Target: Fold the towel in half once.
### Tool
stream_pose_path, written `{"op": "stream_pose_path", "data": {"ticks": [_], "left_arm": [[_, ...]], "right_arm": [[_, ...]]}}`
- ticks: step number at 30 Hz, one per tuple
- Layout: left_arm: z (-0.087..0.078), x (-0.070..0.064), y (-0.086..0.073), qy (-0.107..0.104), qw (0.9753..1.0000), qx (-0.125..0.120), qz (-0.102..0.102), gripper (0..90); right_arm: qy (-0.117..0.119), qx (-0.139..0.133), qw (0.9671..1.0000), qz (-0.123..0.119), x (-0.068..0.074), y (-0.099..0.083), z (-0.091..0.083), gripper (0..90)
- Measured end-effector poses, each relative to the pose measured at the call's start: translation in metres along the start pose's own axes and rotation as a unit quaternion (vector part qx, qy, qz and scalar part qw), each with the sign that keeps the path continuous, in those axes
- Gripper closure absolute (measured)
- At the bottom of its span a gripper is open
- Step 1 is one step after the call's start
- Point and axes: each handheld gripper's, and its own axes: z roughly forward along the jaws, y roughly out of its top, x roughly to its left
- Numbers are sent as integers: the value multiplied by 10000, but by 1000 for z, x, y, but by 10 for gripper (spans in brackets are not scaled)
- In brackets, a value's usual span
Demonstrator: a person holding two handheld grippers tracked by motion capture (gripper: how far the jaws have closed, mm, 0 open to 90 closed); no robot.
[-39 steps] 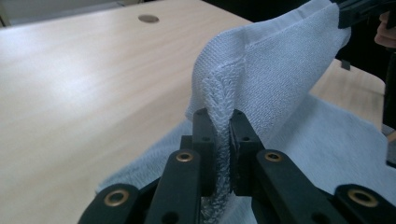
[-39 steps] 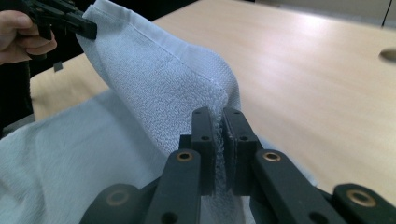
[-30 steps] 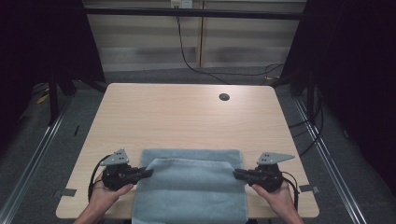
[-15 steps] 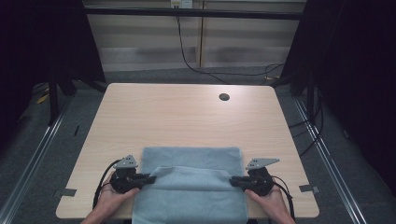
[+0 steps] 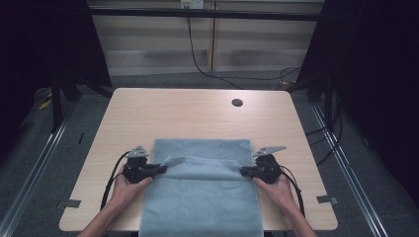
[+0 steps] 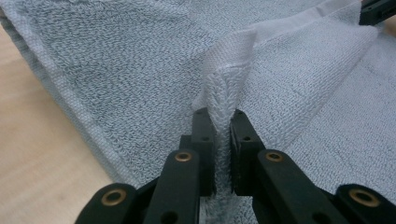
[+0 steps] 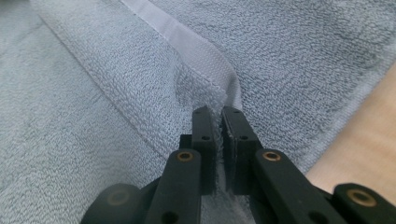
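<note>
left gripper view: black jaws pressed together on a bunched corner of the pale blue-grey terry towel (image 6: pixel 299 70), hem band rising past the tips.
right gripper view: jaws clamped on the towel's other corner, white hem band curling over the tips.
high view, near: left gripper (image 5: pixel 159 170) and right gripper (image 5: pixel 243 171) each pinch a side of the towel; near end hangs over the table's front edge.
towel place: lying on the near half of the light wooden table (image 5: pixel 188 113), fold edge lifted between the grippers.
step: likely folding the held edge.
tip: move both hands level, keep hem taut, align edges before letting go.
far: small dark round grommet (image 5: pixel 237 102), well apart.
</note>
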Motion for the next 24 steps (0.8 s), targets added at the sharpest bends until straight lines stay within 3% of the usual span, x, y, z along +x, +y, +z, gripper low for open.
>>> {"op": "stream_pose_path", "data": {"ticks": [6,8,15,24], "left_arm": [[10,16,12,28,9998,11,-182,830],[12,19,17,106,9999,69,-98,831],[19,33,26,192,9996,24,-212,833],[33,54,45,329,9992,17,-245,833]], "right_arm": [[-166,-26,9998,76,-11,14,10,846],[-207,9,9997,143,-14,20,14,846],[-259,-62,9992,283,-28,37,28,846],[-518,-100,9981,308,-42,57,43,847]]}}
